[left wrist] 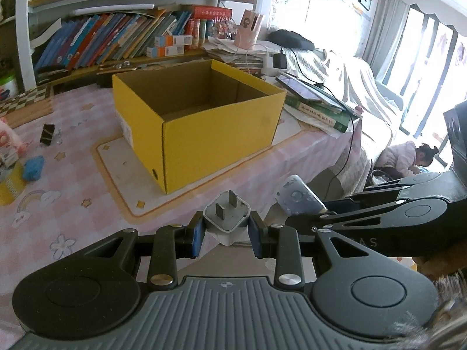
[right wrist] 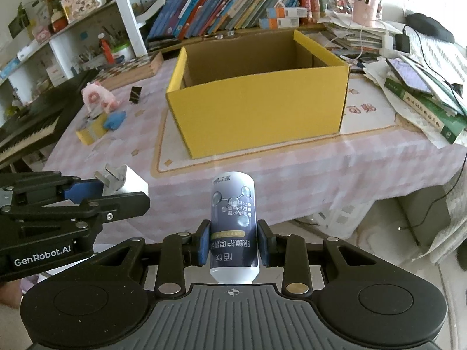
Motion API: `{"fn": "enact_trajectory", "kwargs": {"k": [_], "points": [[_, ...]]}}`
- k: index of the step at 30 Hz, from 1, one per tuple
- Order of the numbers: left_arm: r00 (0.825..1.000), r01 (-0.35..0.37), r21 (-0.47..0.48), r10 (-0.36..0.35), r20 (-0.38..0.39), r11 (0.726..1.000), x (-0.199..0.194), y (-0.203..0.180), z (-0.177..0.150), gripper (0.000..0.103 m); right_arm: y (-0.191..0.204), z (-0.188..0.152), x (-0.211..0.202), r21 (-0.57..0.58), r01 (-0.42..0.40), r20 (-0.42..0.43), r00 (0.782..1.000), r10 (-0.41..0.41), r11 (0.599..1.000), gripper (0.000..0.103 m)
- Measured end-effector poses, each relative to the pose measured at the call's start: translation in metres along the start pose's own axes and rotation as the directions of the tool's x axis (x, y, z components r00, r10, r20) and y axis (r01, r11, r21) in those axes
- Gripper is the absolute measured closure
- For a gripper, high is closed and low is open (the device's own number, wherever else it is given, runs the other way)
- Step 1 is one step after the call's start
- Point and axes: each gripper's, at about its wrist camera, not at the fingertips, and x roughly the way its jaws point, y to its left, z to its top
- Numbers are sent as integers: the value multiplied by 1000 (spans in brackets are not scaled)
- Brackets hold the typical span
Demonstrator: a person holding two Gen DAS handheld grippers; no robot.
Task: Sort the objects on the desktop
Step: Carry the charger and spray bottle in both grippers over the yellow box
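Risk lies chiefly in the two grips; the left gripper [left wrist: 226, 230] is clamped on a white charger plug [left wrist: 227, 214] by its rounded corners only, prongs pointing forward, so the smooth plastic could twist or slide out between the blue pads [left wrist: 198, 237]; the right gripper [right wrist: 233, 246] is clamped on a small bottle [right wrist: 233, 224] near its white base, and the glossy cylindrical wall could pivot or slip if the tool is tilted further.

Collision is a second hazard; the grippers sit just beside each other, the left one entering at lower left of the right wrist view, so a converging path could knock either load loose.

The yellow cardboard box [right wrist: 262, 119], centre of both views, stands open-topped on the pink chequered tablecloth [right wrist: 292, 180]; its thin corrugated walls could be pushed along the cloth by a low approach; judged from here, both items are held short of its near wall and not yet over the opening.

Loose items remain at left of frame: a black binder clip [right wrist: 135, 94], a blue soft lump [right wrist: 115, 120].
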Motion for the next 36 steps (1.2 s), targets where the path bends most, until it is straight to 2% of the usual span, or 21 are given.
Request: {"fn": "enact_trajectory", "kwargs": {"k": [11, 19, 31, 36], "points": [[999, -23, 5, 23, 27, 1000, 29, -10, 32, 74, -29, 34, 14, -33, -26, 14, 1000, 26, 999, 70], [996, -58, 15, 57, 72, 998, 42, -17, 62, 74, -48, 70, 16, -75, -63, 73, 995, 68, 995, 70], [976, -146, 6, 143, 166, 989, 53, -17, 118, 74, -59, 134, 18, -196, -150, 168, 968, 184, 969, 70], [966, -191, 14, 186, 178, 981, 67, -12, 140, 74, -66, 163, 29, -239, -169, 190, 957, 217, 956, 70]]}}
